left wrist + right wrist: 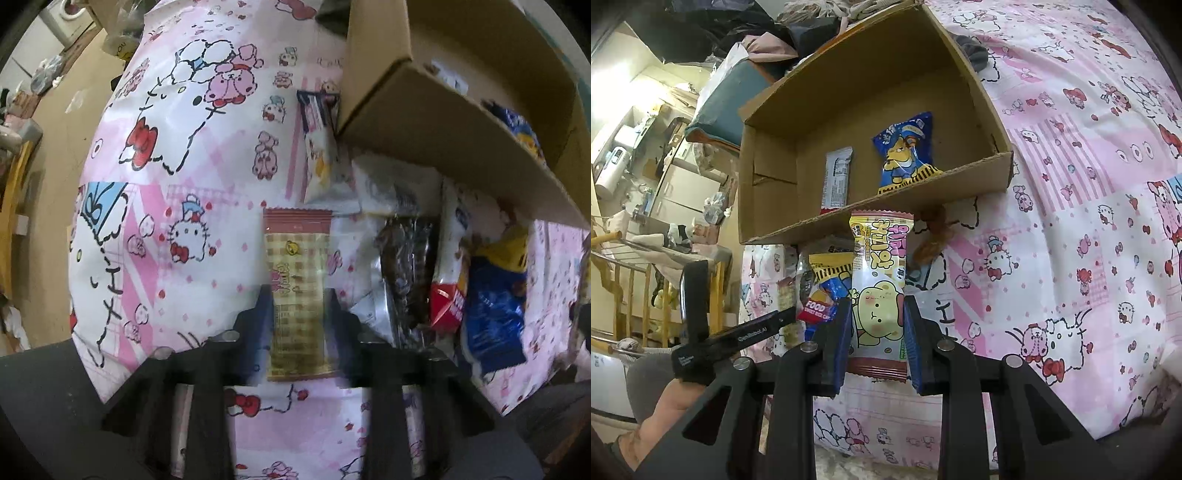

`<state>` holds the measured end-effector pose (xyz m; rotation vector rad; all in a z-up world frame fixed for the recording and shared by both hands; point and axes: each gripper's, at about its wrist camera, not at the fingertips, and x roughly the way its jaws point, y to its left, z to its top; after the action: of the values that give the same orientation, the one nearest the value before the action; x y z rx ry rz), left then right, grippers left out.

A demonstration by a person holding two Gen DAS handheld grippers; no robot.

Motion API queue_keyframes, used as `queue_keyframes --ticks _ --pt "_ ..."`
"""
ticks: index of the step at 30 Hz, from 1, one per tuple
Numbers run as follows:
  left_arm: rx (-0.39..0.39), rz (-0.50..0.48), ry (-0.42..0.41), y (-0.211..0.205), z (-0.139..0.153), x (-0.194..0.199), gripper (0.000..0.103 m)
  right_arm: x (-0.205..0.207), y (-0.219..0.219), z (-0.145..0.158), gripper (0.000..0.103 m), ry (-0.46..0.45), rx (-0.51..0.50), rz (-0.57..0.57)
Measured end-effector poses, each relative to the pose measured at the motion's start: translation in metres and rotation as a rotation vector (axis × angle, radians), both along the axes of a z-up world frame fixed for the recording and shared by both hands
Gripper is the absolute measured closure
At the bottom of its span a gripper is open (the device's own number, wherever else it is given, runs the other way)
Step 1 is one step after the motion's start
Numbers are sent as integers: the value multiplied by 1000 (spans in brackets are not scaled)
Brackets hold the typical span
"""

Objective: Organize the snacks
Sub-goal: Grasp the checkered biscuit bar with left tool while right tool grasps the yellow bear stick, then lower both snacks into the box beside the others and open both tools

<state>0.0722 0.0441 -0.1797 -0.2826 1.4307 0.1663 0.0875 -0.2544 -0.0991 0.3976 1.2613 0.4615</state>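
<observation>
My left gripper (pixel 297 295) is shut on a tan checked snack bar with a red end (pixel 297 273), held over the pink cartoon bedsheet. My right gripper (pixel 875 306) is shut on a white snack pack with a yellow bear (pixel 879 291), just in front of the cardboard box (pixel 975 110). Inside the box lie a blue cartoon chip bag (pixel 905 151) and a white wrapper bar (pixel 836 177). A pile of loose snacks (pixel 443 266) lies right of my left gripper, below the box wall (pixel 436 122). The pile also shows in the right wrist view (pixel 820 288).
The pink patterned bedsheet (pixel 177 192) covers the bed. A white snack pack (pixel 321 158) lies beside the box corner. A brown snack (pixel 932 236) lies under the box's front edge. Cluttered furniture (pixel 665 166) and a wooden rack (pixel 628 280) stand at left.
</observation>
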Motion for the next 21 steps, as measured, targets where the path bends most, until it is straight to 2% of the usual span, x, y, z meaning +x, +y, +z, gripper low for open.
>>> queue_keyframes --ticks 1,4,9,15,21 --pt "-18 -3 -4 -1 2 -2 81 0 1 0 75 0 -2 2" --pt "15 -25 -13 -6 9 -7 81 -1 1 0 75 0 2 5" --pt "24 -28 -37 -10 22 -15 81 -3 3 1 75 -3 -1 14" --pt "68 -24 -121 -11 48 -23 81 -5 7 3 75 -11 2 26" --pt "53 9 -229 -11 86 -37 81 -7 12 13 75 -44 29 42"
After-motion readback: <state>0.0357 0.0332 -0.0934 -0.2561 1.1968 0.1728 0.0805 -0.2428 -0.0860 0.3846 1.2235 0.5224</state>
